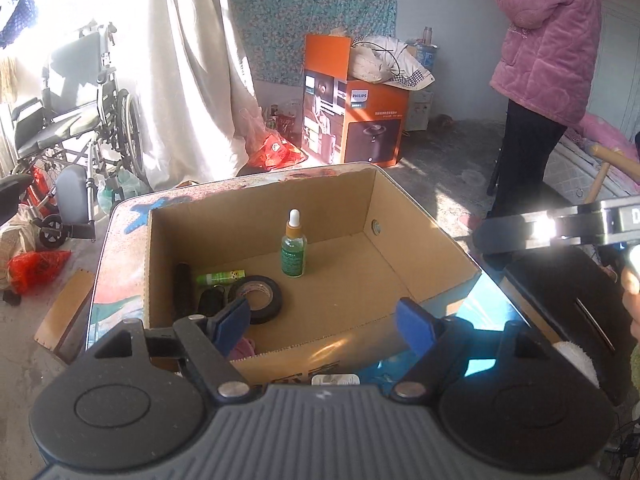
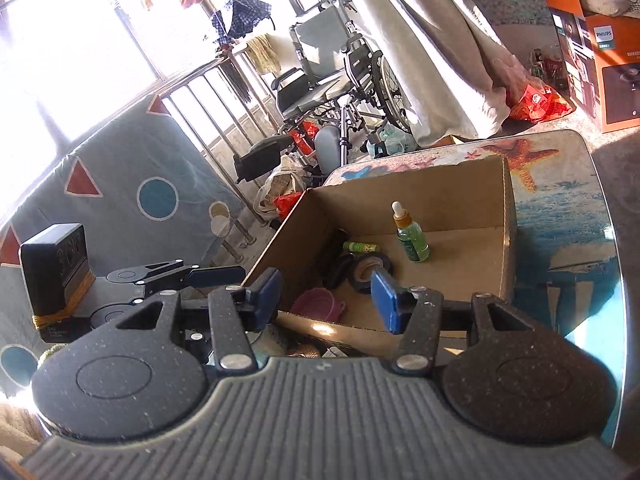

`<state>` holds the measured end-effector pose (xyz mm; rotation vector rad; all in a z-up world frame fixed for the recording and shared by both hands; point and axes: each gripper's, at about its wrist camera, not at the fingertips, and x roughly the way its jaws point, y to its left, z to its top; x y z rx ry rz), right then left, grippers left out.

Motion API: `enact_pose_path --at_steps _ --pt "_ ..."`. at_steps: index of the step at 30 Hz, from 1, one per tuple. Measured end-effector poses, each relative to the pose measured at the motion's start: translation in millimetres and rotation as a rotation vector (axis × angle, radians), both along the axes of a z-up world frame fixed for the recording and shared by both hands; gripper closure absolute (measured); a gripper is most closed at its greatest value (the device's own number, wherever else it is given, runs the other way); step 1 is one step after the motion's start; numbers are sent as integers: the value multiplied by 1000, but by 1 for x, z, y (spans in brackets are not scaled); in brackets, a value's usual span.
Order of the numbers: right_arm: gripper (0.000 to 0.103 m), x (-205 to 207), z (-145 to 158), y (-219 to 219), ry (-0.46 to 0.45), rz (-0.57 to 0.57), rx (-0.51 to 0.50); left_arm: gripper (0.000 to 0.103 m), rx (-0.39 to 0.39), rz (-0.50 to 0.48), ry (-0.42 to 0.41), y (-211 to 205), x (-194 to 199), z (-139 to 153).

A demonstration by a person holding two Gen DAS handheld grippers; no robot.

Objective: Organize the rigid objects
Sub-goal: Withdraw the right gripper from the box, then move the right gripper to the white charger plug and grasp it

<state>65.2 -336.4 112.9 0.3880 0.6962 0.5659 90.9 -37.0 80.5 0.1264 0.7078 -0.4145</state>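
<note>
- Left claw (image 1: 324, 322): spread wide, empty.
- Right claw (image 2: 326, 298): parted, empty.
- Cardboard box (image 1: 420, 256) on tabletop (image 2: 560, 240): holds upright dropper bottle (image 1: 294, 246), tape roll (image 1: 258, 294).
- Step: between placements; next likely fetching another item.

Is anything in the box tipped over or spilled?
Nothing looks spilled. In the cardboard box, the dropper bottle stands upright by itself, while the small green tube lies on its side beside the flat roll of black tape. That looks tidy enough.
</note>
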Motion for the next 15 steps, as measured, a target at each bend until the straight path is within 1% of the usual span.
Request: enact_pose_path --at_steps 2,4,7,9,11,12,14,15 --pt "53 -14 -14 3 17 -18 22 22 26 -5 -24 -4 -19 -12" --pt "53 -27 -35 14 44 -35 27 22 42 -16 -33 -8 -30 -27" --pt "53 -27 -64 32 89 -46 22 22 53 -41 -20 -15 -36 -47" --pt "56 -22 -81 42 126 -47 29 24 63 -45 -7 -20 -33 -62" --pt "66 -14 -96 48 159 -56 25 29 76 -46 18 -24 -26 -75" --pt "68 -9 -102 51 176 -58 22 33 83 -47 24 -25 -25 -79" --pt "75 0 -113 55 202 -60 23 34 95 -51 32 -27 -21 -87" --pt "76 5 -118 57 213 -57 23 34 105 -50 41 -28 -17 -90"
